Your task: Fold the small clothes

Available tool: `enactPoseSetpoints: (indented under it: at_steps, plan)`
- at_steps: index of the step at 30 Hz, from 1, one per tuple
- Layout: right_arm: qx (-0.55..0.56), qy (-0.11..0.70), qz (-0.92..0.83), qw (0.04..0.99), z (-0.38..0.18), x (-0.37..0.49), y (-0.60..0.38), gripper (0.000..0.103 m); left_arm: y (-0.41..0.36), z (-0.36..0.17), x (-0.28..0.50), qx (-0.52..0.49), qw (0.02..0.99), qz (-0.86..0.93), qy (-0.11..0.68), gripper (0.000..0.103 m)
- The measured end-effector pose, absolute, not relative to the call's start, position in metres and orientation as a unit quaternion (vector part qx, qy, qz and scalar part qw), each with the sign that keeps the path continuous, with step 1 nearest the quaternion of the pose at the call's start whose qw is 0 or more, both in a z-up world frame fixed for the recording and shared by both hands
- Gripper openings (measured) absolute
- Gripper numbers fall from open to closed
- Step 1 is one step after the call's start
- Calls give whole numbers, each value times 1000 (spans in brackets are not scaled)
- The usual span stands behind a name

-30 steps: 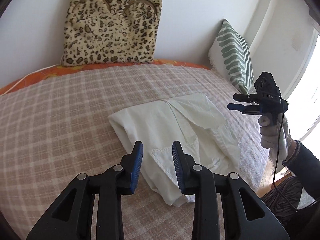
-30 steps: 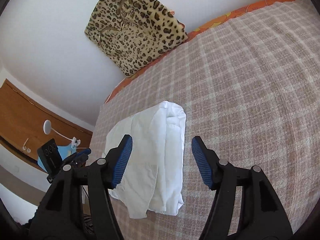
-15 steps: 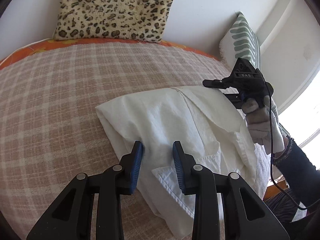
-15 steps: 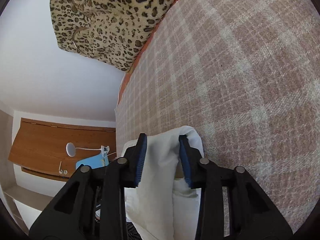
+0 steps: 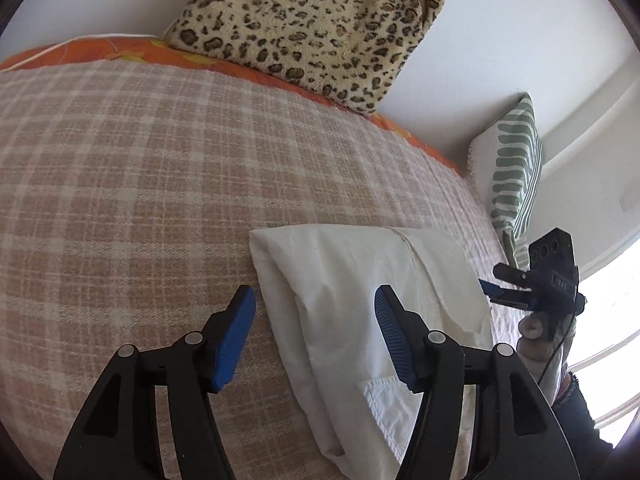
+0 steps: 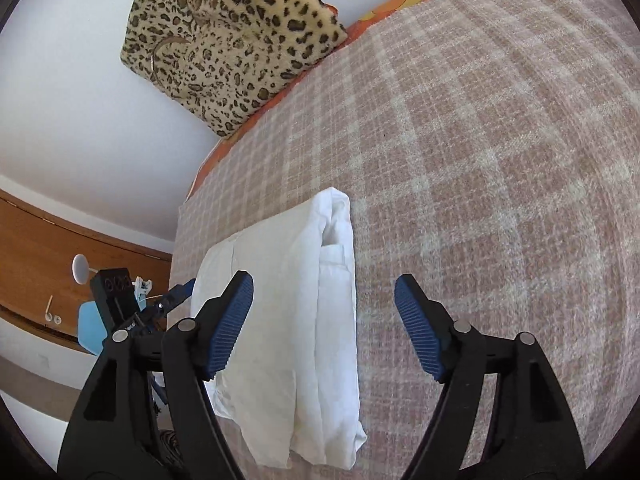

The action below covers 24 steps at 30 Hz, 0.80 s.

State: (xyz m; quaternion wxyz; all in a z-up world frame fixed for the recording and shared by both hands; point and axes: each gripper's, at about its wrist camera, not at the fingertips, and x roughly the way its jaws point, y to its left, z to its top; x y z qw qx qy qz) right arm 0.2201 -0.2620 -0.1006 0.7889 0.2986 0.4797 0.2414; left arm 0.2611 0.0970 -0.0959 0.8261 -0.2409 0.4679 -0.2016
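A white garment (image 5: 352, 304) lies folded in a thick oblong on the pink checked bedspread (image 5: 140, 184). It also shows in the right wrist view (image 6: 296, 320). My left gripper (image 5: 316, 332) is open and empty, its jaws wide over the garment's left folded edge. My right gripper (image 6: 324, 320) is open and empty, hovering over the garment's other long edge. In the left wrist view the right gripper (image 5: 504, 284) sits just past the garment's right side. In the right wrist view the left gripper (image 6: 176, 296) sits at the garment's far side.
A leopard-print cushion (image 5: 316, 20) leans on the white wall at the head of the bed. A green-striped pillow (image 5: 514, 176) stands at the right corner by a bright window. An orange sheet (image 5: 100, 48) edges the bedspread. A wooden desk with a lamp (image 6: 80, 268) lies beyond the bed.
Both grippers were nearly shut on the garment half a second ago. Both have opened wide, let go and drawn back. The garment lies in a narrower fold than a second ago.
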Motion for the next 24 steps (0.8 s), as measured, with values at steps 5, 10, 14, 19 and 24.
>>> enactPoseSetpoints:
  at_steps: [5, 10, 14, 19, 24]
  plan:
    - [321, 519, 255, 750, -134, 194, -263, 78, 97, -114, 275, -265, 810, -185, 490, 61]
    - [344, 512, 291, 731, -144, 185, -263, 80, 99, -119, 281, -296, 801, -210, 476, 53]
    - [333, 503, 308, 736, -144, 182, -255, 78, 89, -124, 286, -296, 799, -215, 477, 20]
    - [291, 510, 311, 747, -148, 179, -230, 17, 74, -110, 283, -263, 821, -215, 458, 10]
    - [266, 472, 309, 782, -117, 167, -239, 11, 58, -71, 286, -242, 840, -235, 425, 8]
